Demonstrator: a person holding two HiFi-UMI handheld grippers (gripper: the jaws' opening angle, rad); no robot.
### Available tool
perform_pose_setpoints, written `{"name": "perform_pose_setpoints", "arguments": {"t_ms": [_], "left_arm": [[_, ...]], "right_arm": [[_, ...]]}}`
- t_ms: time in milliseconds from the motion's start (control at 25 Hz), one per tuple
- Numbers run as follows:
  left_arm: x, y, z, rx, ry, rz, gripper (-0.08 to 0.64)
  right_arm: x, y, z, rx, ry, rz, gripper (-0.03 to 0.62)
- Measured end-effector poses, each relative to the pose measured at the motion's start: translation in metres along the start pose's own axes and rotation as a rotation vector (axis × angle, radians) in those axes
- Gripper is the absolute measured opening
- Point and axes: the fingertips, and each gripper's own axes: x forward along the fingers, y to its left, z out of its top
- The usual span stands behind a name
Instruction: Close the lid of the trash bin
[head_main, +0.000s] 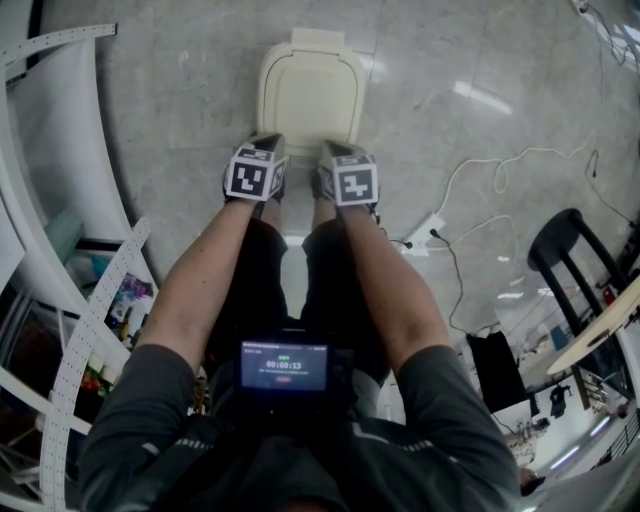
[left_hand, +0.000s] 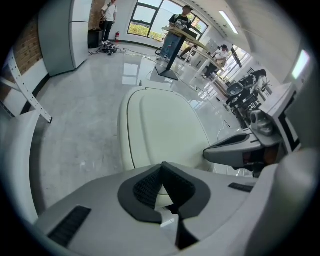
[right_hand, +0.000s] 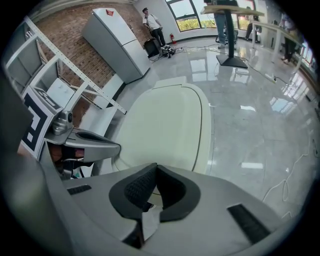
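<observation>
A cream trash bin (head_main: 310, 95) stands on the grey floor ahead of the person's knees, its lid (left_hand: 165, 130) lying flat and down on the rim. The same lid (right_hand: 160, 125) fills the middle of the right gripper view. My left gripper (head_main: 264, 142) hovers over the lid's near left edge, jaws shut with nothing between them (left_hand: 161, 166). Beside it, my right gripper (head_main: 336, 148) is over the near right edge, also shut and empty (right_hand: 156, 166). Whether either tip touches the lid is hidden.
A white perforated shelving frame (head_main: 95, 300) with clutter stands at the left. A power strip and white cables (head_main: 440, 232) lie on the floor to the right, near a black stool (head_main: 572, 250). A grey cabinet (right_hand: 117, 37) and people stand far behind the bin.
</observation>
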Motion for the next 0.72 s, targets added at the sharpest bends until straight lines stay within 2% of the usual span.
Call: {"name": "perform_pose_setpoints", "arguments": {"t_ms": [160, 320, 440, 520, 600, 720], "left_arm": [[0.001, 0.000, 0.004, 0.000, 0.015, -0.004, 0.005], [0.001, 0.001, 0.003, -0.019, 0.005, 0.016, 0.005], [-0.004, -0.004, 0.001, -0.060, 0.008, -0.010, 0.003], [-0.013, -0.008, 0.002, -0.095, -0.012, -0.025, 0.003], [-0.027, -0.006, 0.006, -0.108, -0.023, -0.001, 0.002], [-0.058, -0.007, 0.026, -0.075, -0.058, 0.019, 0.002]], "right_arm": [[0.001, 0.002, 0.001, -0.042, -0.016, -0.033, 0.012], [0.004, -0.002, -0.008, -0.021, -0.038, -0.035, 0.012], [0.002, 0.000, -0.002, 0.007, -0.085, -0.009, 0.012], [-0.001, 0.004, 0.000, 0.023, -0.082, 0.041, 0.011], [-0.013, 0.007, 0.007, -0.003, -0.106, 0.072, 0.011], [-0.043, 0.010, 0.031, -0.060, -0.175, 0.032, 0.011]]}}
